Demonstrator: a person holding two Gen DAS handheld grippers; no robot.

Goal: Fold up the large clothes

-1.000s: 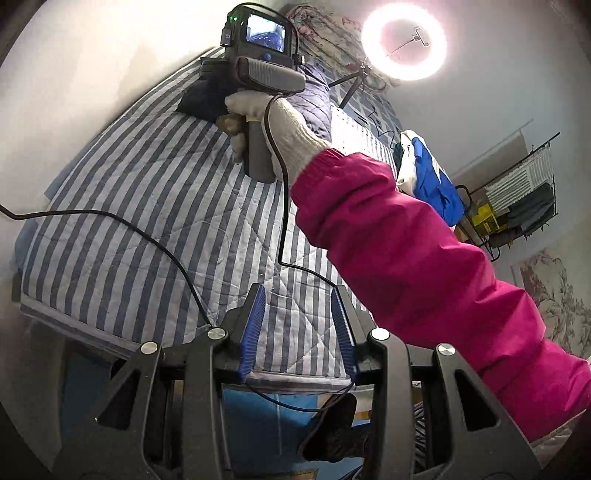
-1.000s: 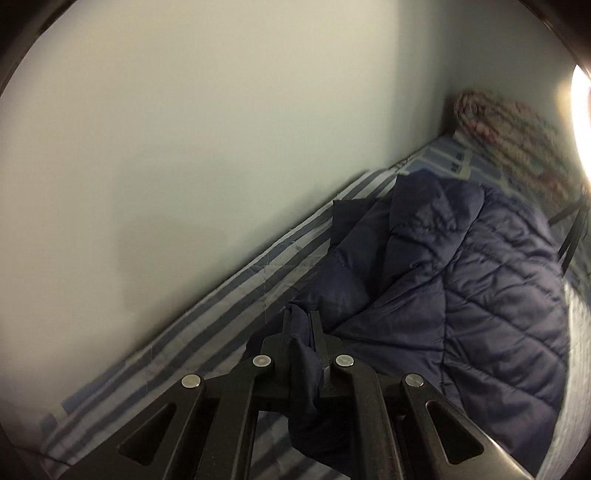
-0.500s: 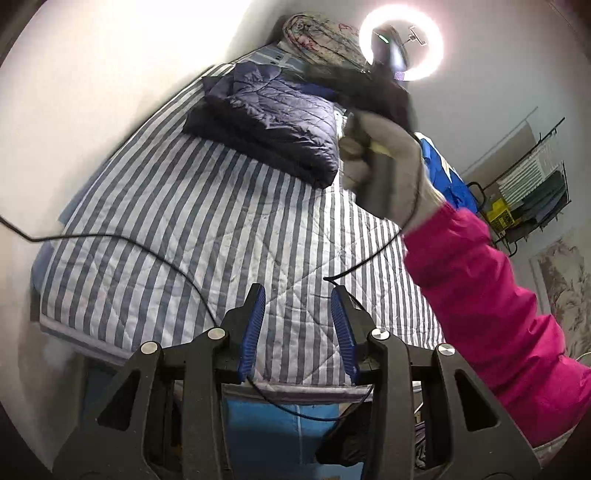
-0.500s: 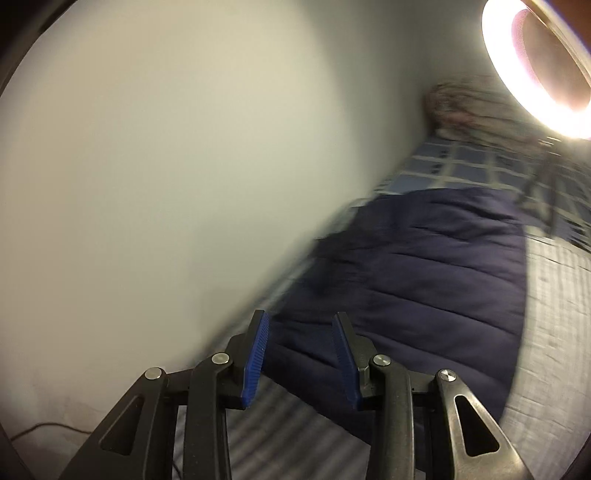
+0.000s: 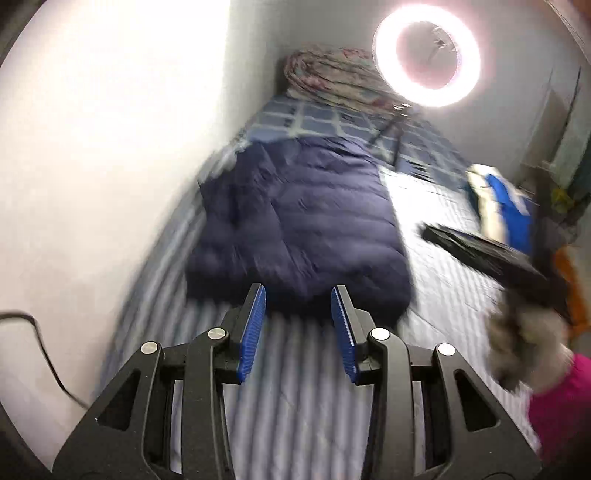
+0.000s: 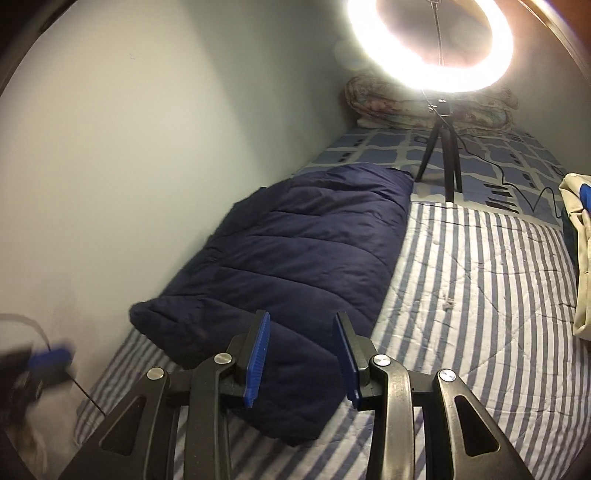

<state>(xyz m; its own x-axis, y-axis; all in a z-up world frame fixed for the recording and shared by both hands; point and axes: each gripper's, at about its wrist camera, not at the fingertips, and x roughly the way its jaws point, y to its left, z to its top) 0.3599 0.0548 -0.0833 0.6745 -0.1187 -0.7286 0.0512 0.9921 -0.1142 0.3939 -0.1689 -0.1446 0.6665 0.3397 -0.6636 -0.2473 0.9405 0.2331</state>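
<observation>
The navy quilted puffer jacket (image 6: 295, 258) lies folded into a long, thick bundle on the striped bed cover (image 6: 480, 295), pressed close along the wall (image 6: 147, 147). Its near end sits just beyond and partly beneath the tips of the right claw (image 6: 301, 354), which hangs above it with both blue pads well apart and nothing between them. The left claw (image 5: 297, 328) is likewise spread wide and empty, pointing at the near hem of the jacket (image 5: 295, 229) from a little farther back; that view is smeared by motion, so fine detail is lost.

Ahead of the jacket, past its far end, a ring light (image 6: 430, 33) stands on a small tripod (image 6: 441, 147) on the checked part of the bed, with a rolled floral blanket (image 6: 406, 103) behind it. To the right of the right claw, at the bed's edge, lies a cream and blue garment (image 6: 580, 236).

The jacket looks soft, puffy and light for its bulk, with a smooth shell that is likely to slip between pads. Its padding probably springs back, so folded layers may loosen if let go carelessly. A thin pinch of the outer shell alone would likely slide off; the safer hold seems to be a stitched seam or the doubled edge at the near corners, one claw to each corner, closing deep over all the layers so the bundle moves as one piece.
</observation>
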